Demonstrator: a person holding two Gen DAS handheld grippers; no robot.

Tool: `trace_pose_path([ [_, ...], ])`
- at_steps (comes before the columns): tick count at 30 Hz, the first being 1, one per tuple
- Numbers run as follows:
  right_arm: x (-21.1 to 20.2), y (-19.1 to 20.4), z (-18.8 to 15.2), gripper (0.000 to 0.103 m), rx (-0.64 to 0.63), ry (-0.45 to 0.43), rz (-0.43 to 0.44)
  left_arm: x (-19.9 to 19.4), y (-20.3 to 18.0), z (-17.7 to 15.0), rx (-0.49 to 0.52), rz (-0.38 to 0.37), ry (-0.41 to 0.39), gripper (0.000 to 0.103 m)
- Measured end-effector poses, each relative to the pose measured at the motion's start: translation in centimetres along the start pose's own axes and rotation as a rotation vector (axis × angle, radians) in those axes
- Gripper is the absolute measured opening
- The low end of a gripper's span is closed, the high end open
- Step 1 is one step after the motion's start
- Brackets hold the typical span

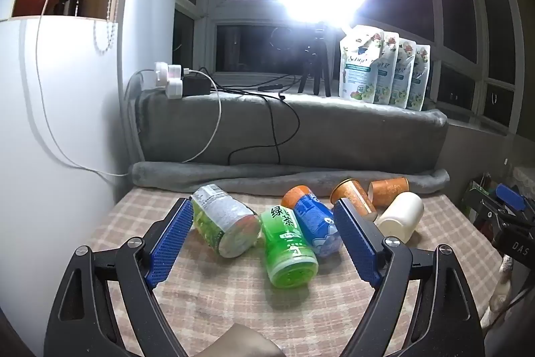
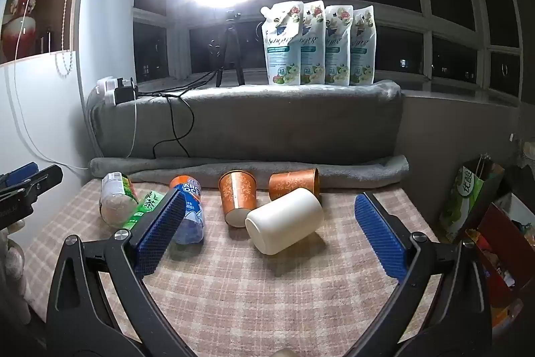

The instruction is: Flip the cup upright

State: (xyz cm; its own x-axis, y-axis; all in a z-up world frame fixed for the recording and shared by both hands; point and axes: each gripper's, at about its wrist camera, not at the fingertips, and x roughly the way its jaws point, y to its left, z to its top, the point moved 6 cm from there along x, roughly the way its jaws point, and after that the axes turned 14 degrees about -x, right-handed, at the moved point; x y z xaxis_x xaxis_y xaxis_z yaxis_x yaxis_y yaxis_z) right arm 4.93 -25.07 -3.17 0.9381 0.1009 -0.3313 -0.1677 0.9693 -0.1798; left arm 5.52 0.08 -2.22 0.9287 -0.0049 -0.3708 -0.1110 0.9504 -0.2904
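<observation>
Several cups lie on their sides on a checked cloth table (image 2: 267,290). A white cup (image 2: 284,225) lies nearest my right gripper (image 2: 271,199), which is open and empty just short of it. Two orange patterned cups (image 2: 238,198) (image 2: 294,184) lie behind it. In the left wrist view the white cup (image 1: 401,216) and an orange cup (image 1: 389,189) lie to the right. My left gripper (image 1: 264,206) is open and empty, with a silver-green cup (image 1: 224,219), a green cup (image 1: 287,248) and a blue cup (image 1: 316,223) between its fingers' line.
A rolled grey blanket (image 2: 250,171) edges the table's far side below a grey-covered ledge with cables, plugs (image 1: 170,79), a ring light on a tripod (image 2: 230,56) and several detergent pouches (image 2: 317,42). A white wall stands left. Bags (image 2: 468,199) sit right of the table.
</observation>
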Motion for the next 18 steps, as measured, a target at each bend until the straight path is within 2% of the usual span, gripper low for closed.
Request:
trace_pose_path([
  [7, -0.2, 0.1, 0.4, 0.103, 0.001, -0.006, -0.003, 0.0, 0.8, 0.3, -0.006, 0.003, -0.002, 0.086],
  [18, -1.0, -0.1, 1.0, 0.103, 0.000, -0.032, -0.016, -1.6, -0.1, 1.2, 0.010, 0.012, -0.041, 0.086],
])
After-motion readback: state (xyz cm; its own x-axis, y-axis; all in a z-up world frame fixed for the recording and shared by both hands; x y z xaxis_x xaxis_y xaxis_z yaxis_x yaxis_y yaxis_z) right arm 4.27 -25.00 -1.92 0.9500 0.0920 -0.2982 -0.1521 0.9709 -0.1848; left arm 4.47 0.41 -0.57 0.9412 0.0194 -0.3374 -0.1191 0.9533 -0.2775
